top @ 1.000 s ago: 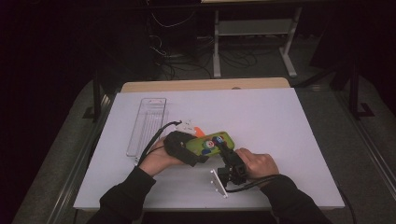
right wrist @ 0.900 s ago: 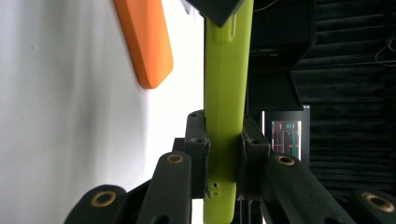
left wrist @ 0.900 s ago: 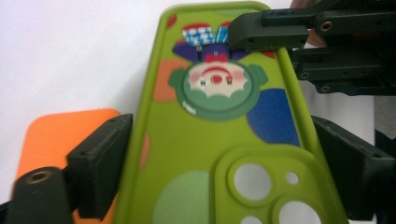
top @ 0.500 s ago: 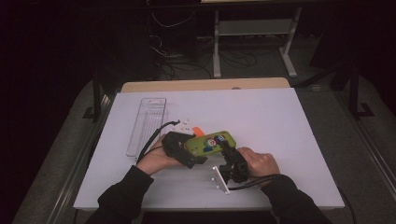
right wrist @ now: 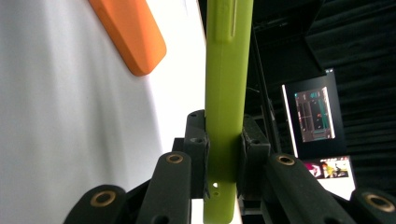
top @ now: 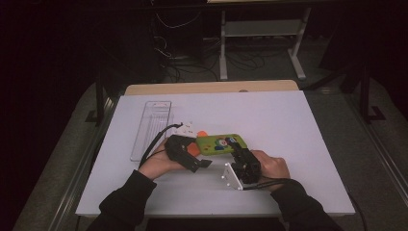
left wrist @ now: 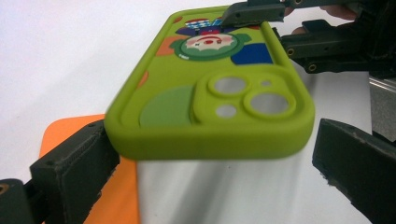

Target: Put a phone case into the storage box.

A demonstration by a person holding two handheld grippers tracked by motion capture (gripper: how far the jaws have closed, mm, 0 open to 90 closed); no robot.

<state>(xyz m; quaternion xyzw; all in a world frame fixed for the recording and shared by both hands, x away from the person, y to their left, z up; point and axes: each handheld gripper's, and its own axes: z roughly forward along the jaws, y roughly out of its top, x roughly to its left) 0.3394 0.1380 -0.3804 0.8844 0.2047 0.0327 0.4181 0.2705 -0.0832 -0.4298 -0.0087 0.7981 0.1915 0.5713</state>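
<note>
The lime-green soft silicone phone case with a cartoon clown print (top: 221,143) is lifted just off the white table top (top: 288,125), near the front edge and a little left of centre, and the step in hand looks like a hand-over or a two-handed grip on it. The right gripper (top: 239,150) has its jaws pinched tight on the case's near-right end — the right gripper view shows the green edge (right wrist: 226,93) clamped between the two black pads. The left gripper (top: 195,161) sits at the opposite, camera-cutout end with its jaws spread wide, one on each side of the case's end (left wrist: 210,112) and apart from it. The next move, as I judge it, calls for the left jaws to narrow onto that end squarely, without twisting the flexible case out of the right-hand pinch. Under the case lies a flat orange rounded piece (top: 199,137), perhaps another case, on the table. A clear plastic rectangular tray (top: 151,127) lies to the far left. Beyond the table the room is dark — a light metal stand (top: 260,43) and trailing cables (top: 178,72) on the floor, and lit screens (right wrist: 314,116) off to the side.
</note>
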